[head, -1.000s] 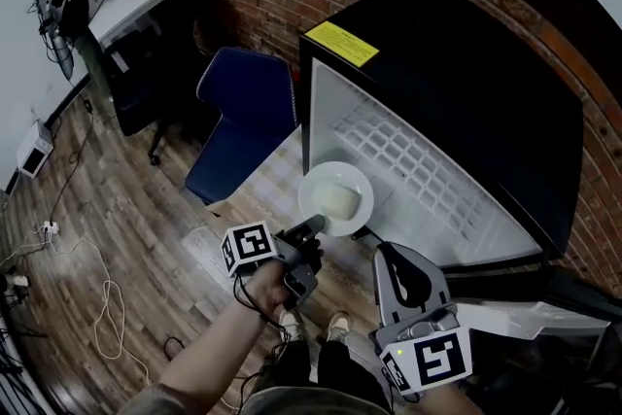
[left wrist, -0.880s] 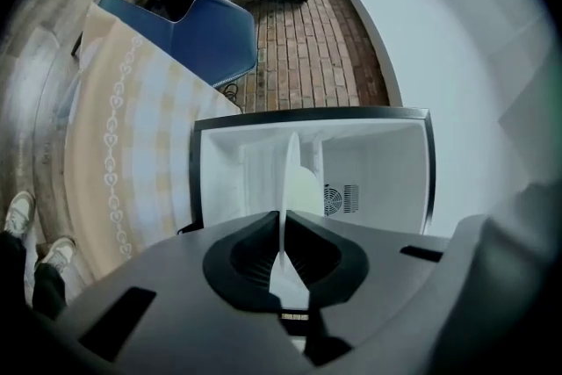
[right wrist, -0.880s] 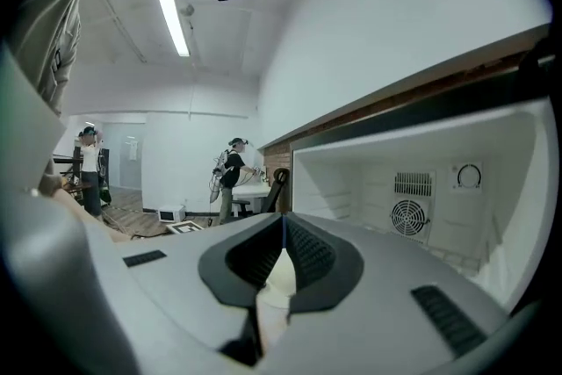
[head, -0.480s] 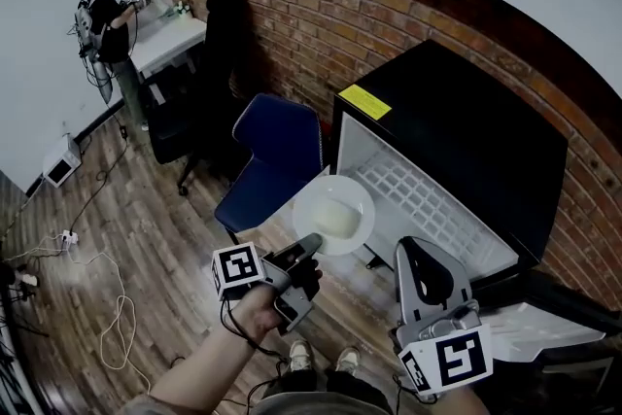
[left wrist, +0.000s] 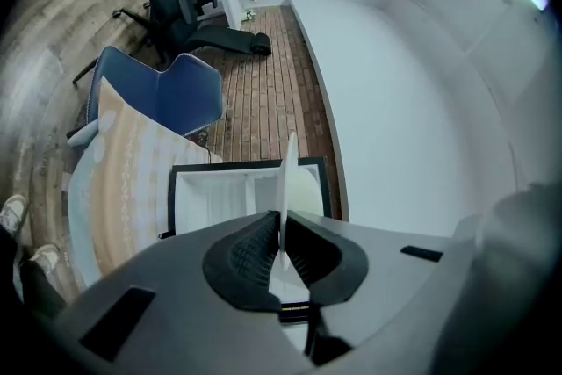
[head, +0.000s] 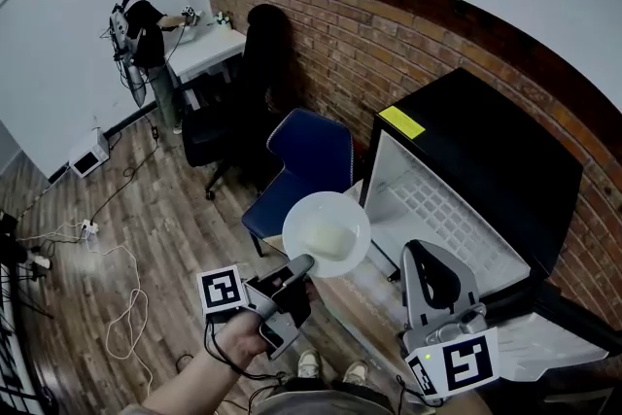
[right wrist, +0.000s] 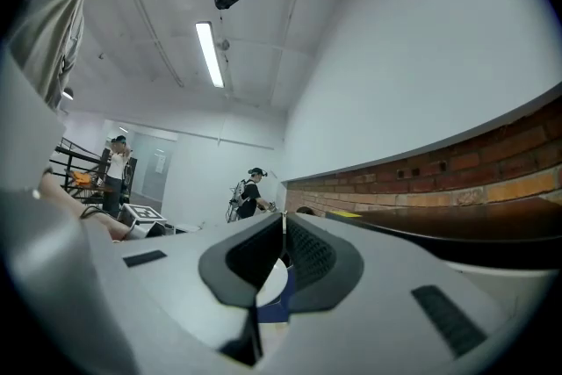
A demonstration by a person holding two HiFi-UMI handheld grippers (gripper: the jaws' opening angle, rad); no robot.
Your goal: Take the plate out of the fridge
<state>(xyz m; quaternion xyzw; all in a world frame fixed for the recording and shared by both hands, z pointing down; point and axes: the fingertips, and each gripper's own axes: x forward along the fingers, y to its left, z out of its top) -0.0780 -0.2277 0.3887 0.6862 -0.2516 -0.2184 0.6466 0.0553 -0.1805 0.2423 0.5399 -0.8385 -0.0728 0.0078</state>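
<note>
While your left tool [head: 303, 263] pinches the white plate [head: 326, 233] by a thin strip of its near rim, the plate sits out in open air. It is clear of the black fridge [head: 491, 146], just in front of the open white compartment [head: 428, 204], with the wooden floor [head: 165, 228] below and a blue chair [head: 311, 155] close by.

The left gripper view shows the plate [left wrist: 287, 180] edge-on, clamped between the ribbed pads [left wrist: 250, 255] at one spot only. That is the main risk: all the plate's weight hangs beyond the grip, so a jolt or a quick turn of your wrist could make it pivot or slide free — and a fall to the floor would likely break it. A pale patch at the plate's centre may be food; if so, any tilt could spill it.

Your right tool [head: 421, 250] is pressed together on nothing, near the fridge opening, and gives the plate no support. Swinging either tool wide could knock the fridge's front edge.
</note>
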